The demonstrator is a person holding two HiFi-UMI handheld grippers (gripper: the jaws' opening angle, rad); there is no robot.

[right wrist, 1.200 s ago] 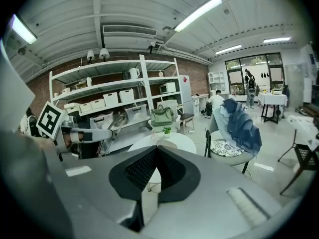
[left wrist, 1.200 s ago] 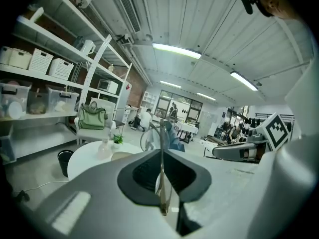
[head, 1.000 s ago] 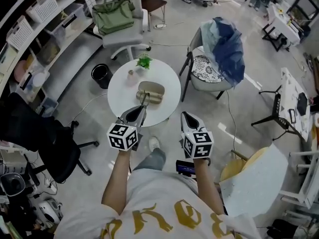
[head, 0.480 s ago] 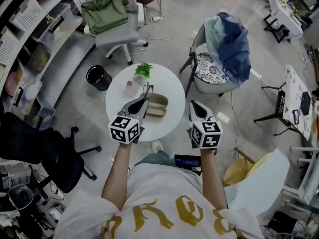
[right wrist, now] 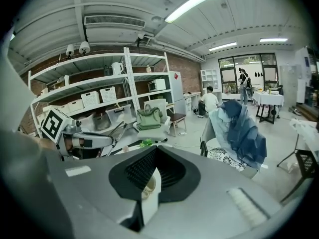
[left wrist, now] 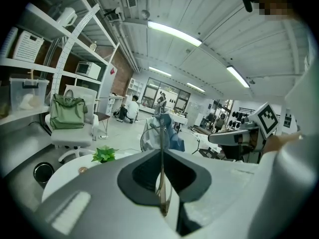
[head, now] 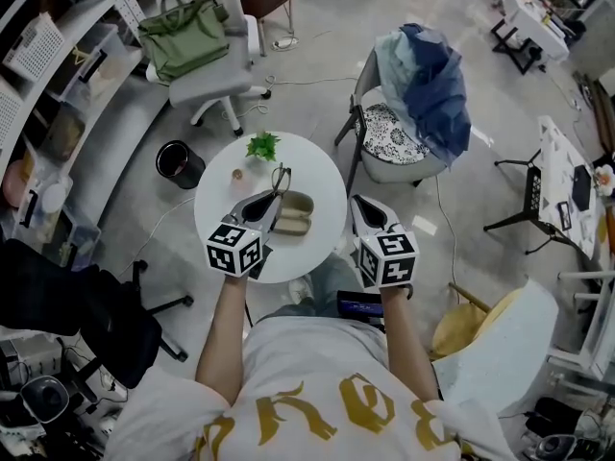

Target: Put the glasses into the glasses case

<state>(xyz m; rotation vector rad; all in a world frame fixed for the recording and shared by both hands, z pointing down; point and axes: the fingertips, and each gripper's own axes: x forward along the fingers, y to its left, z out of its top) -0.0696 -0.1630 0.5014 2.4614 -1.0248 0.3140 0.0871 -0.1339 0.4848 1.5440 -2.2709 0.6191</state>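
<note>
- Since half a second ago the right gripper (head: 359,202) has drawn in to the near edge of the round table (head: 221,198); the left gripper (head: 276,196) still carries the glasses (head: 281,179) above the table.
- Left tongs pinch one thin temple arm, which runs upright along the jaw seam, with the frame beyond the tips, pointing away from the person.
- Just below them the glasses case (head: 291,212) lies on the table, its long axis left to right.
- Right tongs are pressed together, holding nothing.
</note>
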